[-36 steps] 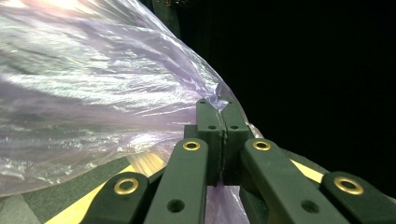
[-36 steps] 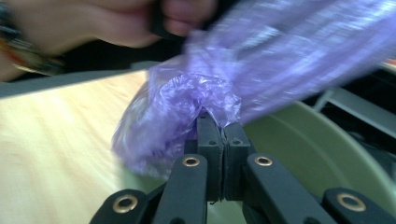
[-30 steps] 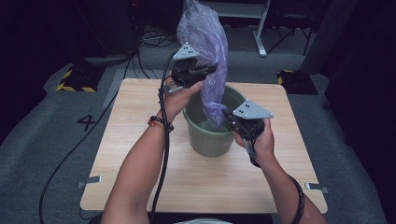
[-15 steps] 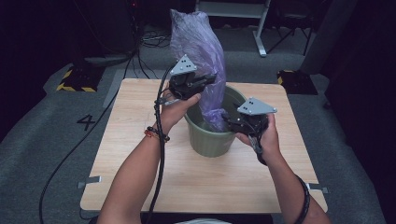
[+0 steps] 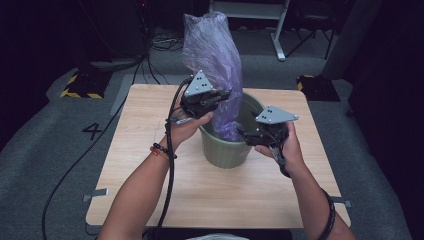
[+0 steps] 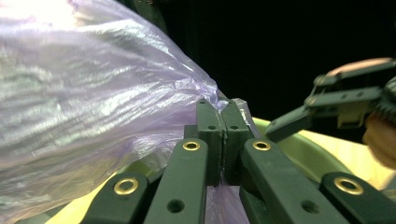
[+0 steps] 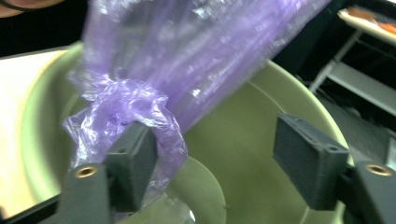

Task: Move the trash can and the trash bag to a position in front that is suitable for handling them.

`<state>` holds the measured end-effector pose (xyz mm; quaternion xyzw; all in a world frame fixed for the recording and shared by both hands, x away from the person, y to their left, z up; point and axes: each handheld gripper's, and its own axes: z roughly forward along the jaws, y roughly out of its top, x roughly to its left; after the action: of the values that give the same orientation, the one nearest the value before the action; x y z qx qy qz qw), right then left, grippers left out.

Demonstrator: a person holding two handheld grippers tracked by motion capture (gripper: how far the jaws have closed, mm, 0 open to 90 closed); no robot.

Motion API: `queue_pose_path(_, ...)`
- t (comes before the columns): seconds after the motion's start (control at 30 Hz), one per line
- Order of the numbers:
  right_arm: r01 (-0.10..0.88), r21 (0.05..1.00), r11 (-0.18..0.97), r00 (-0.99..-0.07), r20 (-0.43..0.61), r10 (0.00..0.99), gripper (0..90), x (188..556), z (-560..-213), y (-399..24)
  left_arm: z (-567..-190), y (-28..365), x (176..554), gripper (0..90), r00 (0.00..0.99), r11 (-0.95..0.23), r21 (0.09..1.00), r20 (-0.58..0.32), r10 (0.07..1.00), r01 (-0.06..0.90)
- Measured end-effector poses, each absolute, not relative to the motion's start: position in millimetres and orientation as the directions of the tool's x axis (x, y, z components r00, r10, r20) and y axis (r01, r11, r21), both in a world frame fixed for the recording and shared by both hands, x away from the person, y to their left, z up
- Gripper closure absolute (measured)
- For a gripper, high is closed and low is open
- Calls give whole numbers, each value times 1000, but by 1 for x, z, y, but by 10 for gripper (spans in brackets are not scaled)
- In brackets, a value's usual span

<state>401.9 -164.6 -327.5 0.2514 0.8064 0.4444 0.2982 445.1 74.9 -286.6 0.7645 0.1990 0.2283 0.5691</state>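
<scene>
Left gripper view: your left claw [image 6: 222,140] pinches the bag [image 6: 93,102], the right claw [image 7: 219,163] has just opened; regrip this limp, slippery film at its bunched neck.

On my feed the plastic bag [image 5: 212,60] is a translucent pale purple, streaked with whitish glints where light catches its creases. The bucket [image 5: 227,150] under it reads dull sage green from above and a brighter yellow-green inside through the right gripper view. My left gripper [image 5: 227,95] and right gripper [image 5: 245,134] are black, each topped with a grey three-cornered plate dotted with small dark holes; brass-coloured rivets shine on the fingers [image 6: 210,133]. The bench [image 5: 150,130] is light wood with a fine grain. The floor [image 5: 60,150] is grey carpet, carrying a dark numeral four [image 5: 93,131] and a yellow-and-black striped block [image 5: 80,86].
</scene>
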Motion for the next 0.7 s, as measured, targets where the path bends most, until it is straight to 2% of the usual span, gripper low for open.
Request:
queue_pose_path(0.13, 108, 865, 490, -702, -283, 654, 247, 399, -323, -167, -291, 78, 445, 893, 818, -281, 959, 125, 562, 46)
queue_pose_path(0.33, 107, 896, 431, -742, -216, 635, 243, 399, -316, -186, -293, 78, 445, 893, 812, -285, 957, 129, 569, 47)
queue_pose_path(0.47, 68, 899, 433, -780, -222, 585, 230, 393, -316, -189, -295, 75, 448, 893, 803, -297, 954, 143, 579, 44)
queue_pose_path(0.57, 66, 874, 481, -736, -283, 615, 250, 393, -318, -186, -295, 76, 451, 893, 792, -285, 958, 145, 592, 37)
queue_pose_path(0.7, 104, 882, 459, -724, -250, 643, 257, 399, -320, -188, -299, 76, 457, 893, 777, -306, 950, 152, 611, 55)
